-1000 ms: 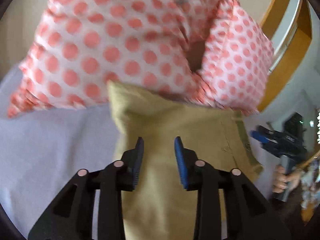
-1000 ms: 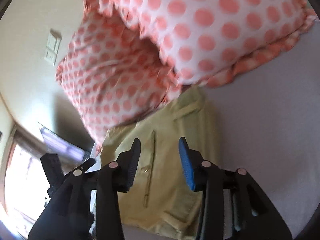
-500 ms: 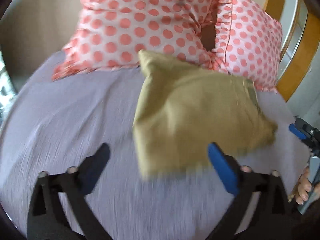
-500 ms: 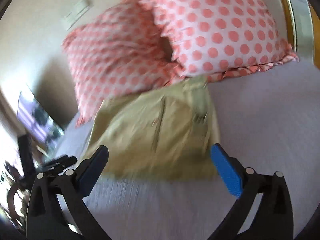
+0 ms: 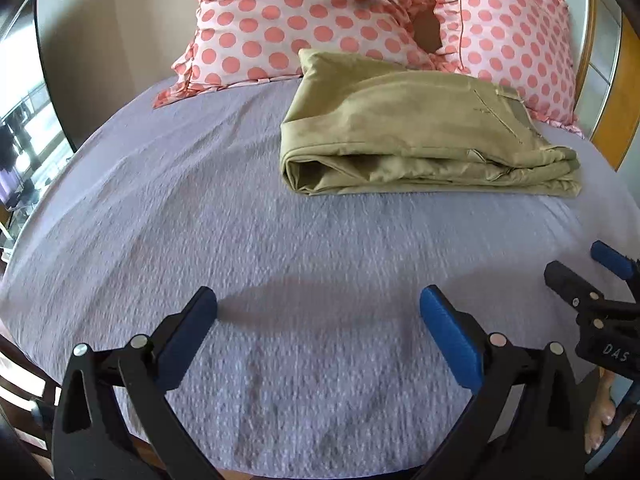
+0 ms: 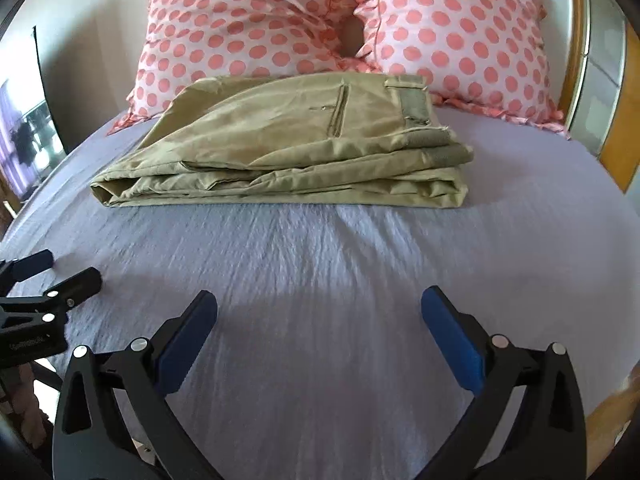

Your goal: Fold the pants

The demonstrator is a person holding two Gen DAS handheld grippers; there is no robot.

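Note:
The khaki pants [image 5: 416, 132] lie folded in a flat stack on the lavender bed sheet [image 5: 280, 264], against the pillows; they also show in the right wrist view [image 6: 288, 148], waistband at the right. My left gripper [image 5: 318, 312] is open and empty, well back from the pants over bare sheet. My right gripper [image 6: 318, 312] is open and empty, also back from the pants. The right gripper shows at the right edge of the left wrist view [image 5: 592, 276]; the left gripper shows at the left edge of the right wrist view [image 6: 52, 276].
Two white pillows with coral dots [image 5: 304, 16] [image 6: 452, 32] lean behind the pants at the head of the bed. A wooden frame [image 5: 616, 92] stands at the right. A beige wall and a window [image 5: 24, 128] are at the left.
Both grippers were over the pants with jaws narrow; they have opened wide and pulled back toward the near bed edge. The pants lie released and folded.

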